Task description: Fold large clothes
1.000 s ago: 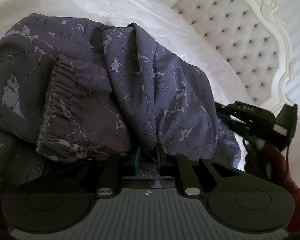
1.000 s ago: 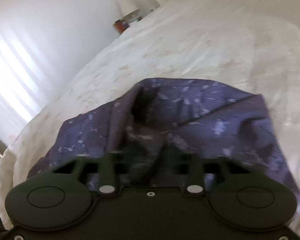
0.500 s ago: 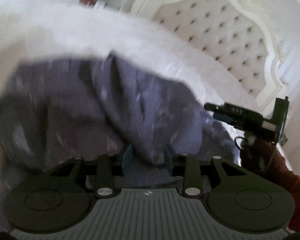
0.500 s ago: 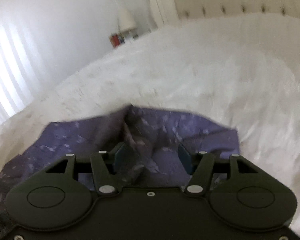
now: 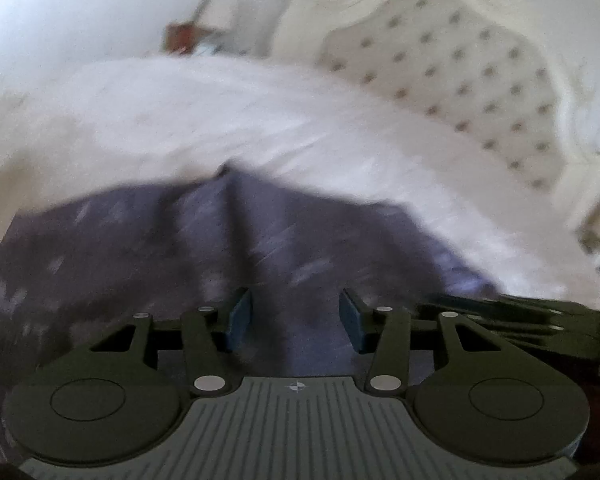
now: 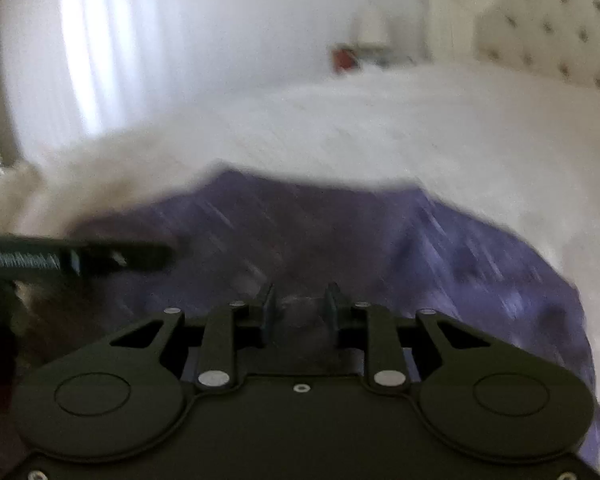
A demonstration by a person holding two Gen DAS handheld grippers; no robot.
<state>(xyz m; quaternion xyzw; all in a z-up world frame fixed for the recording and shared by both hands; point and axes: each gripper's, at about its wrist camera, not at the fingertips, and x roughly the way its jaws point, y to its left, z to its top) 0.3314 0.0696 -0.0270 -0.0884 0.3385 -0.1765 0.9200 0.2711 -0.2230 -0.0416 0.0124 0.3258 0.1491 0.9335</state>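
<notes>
Both feeds are motion-blurred. My left gripper [image 5: 296,316] has its fingers spread wide, blue pads [image 5: 240,314] apart, nothing pinched; I see dark fabric through the gap. My right gripper [image 6: 299,304] has a narrower gap, fingers not touching; cloth sits behind them, but I can't tell if any is caught. The garment [image 5: 180,248], purple-grey with pale streaks, lies bunched on the bed [image 5: 220,120] just ahead of both grippers, a ridge fold running away from me. In the right view the other gripper pokes in from the left edge over the cloth. Farther back is a tufted headboard [image 5: 460,80], and something red [image 6: 344,58] by the wall.
</notes>
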